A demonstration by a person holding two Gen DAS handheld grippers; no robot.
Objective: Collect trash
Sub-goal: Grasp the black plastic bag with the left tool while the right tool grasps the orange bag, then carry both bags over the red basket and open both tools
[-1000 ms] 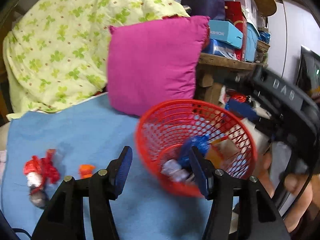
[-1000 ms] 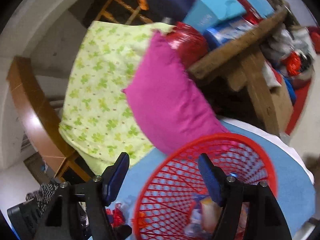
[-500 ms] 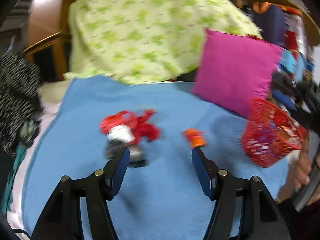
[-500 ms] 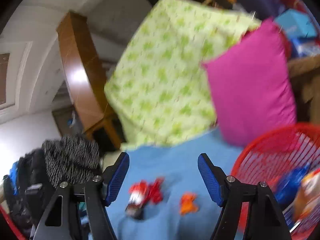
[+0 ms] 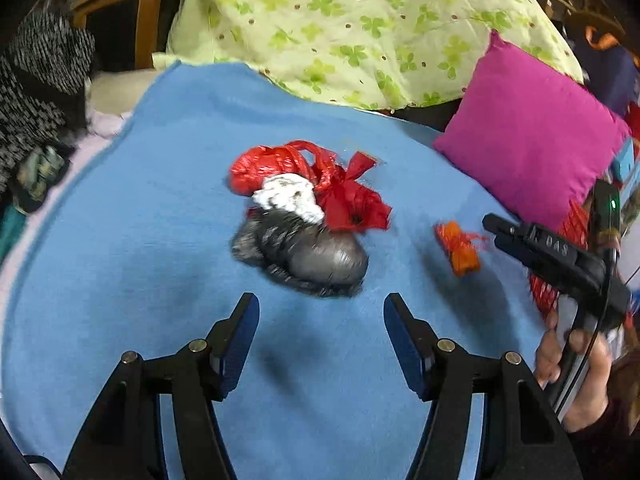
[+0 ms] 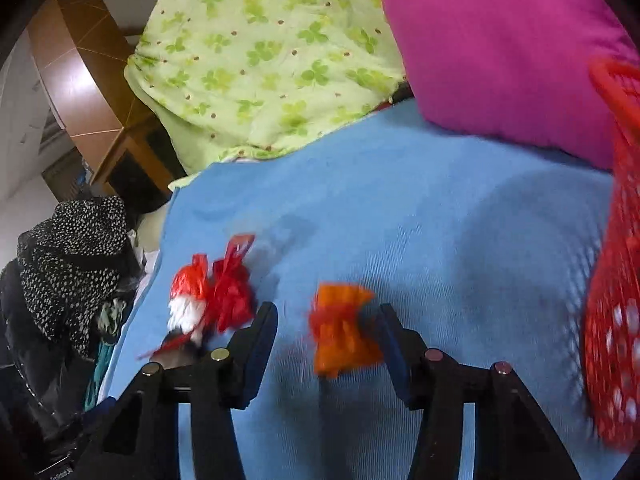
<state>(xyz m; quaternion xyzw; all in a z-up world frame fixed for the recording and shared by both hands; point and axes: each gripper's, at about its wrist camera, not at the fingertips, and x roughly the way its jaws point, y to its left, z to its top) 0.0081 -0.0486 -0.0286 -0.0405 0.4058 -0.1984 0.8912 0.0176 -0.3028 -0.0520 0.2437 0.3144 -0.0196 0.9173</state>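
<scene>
- A blue blanket (image 5: 120, 264) of soft, fine-ribbed cloth covers the bed and carries all the loose trash.
- At the far side lie a green clover-print quilt (image 5: 360, 20), crumpled, and a plump pink cushion (image 5: 532, 148); a speckled black-and-white cloth (image 5: 36, 80) is heaped off the left edge.
- A red basket (image 6: 616, 320) of open plastic mesh stands at the right edge of the blanket, just beside the cushion.
- Trash pile (image 5: 304, 216), mid-blanket: a crinkled red plastic bag, a white paper wad and a shiny grey foil bag, bunched together and touching.
- An orange wrapper (image 6: 344, 332), small, crumpled and pinched like a bow, lies on the blanket to the right of the pile, apart from it.
- Left gripper (image 5: 320, 344): jaws released, nothing between them; it hangs over bare blanket just near of the grey bag, no obstruction between.
- Right gripper (image 6: 326, 340): jaws closing, the orange wrapper between them; the right pad is at the wrapper's edge, the left pad stands clear, so no grip yet.
- A person's hand (image 5: 576, 364) holds the right gripper's handle at the right.
- Change from a second ago: both cameras then faced the basket at close range; now both face the trash on the blanket, and the basket sits at the right margin.
</scene>
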